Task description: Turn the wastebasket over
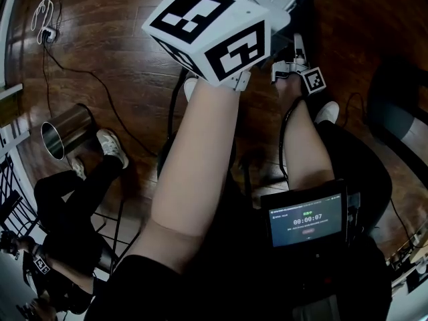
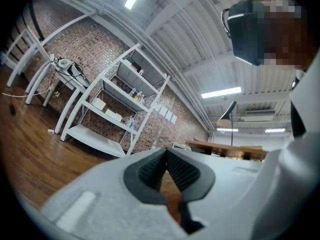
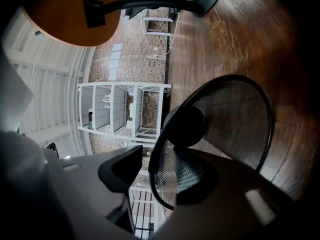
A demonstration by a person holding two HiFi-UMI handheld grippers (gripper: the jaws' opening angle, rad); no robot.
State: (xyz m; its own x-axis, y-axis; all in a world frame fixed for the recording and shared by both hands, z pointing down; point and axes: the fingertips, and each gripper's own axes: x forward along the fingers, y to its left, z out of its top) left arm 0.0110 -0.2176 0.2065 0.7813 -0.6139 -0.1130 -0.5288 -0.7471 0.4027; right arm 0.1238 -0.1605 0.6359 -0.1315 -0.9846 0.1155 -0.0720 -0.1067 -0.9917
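The wastebasket [image 3: 235,119] is black wire mesh and lies on its side on the wooden floor, its open mouth towards the right gripper view. My right gripper [image 3: 167,169] is open. The basket's rim runs between its jaws: the mesh wall lies over the right pad [image 3: 200,181], and the left pad [image 3: 122,171] stands clear of it. In the head view the right gripper [image 1: 289,64] shows small beyond my right arm, and I cannot make out the basket there. My left gripper [image 2: 166,156] is shut on nothing and points out into the room. Its marker cube [image 1: 214,32] fills the top of the head view.
A shiny steel bin [image 1: 65,131] lies on the floor at the left, beside another person's shoes [image 1: 110,147]. Cables [image 1: 100,85] trail over the boards. White shelving [image 2: 115,109] lines a brick wall. A dark chair base [image 3: 150,4] stands beyond the basket.
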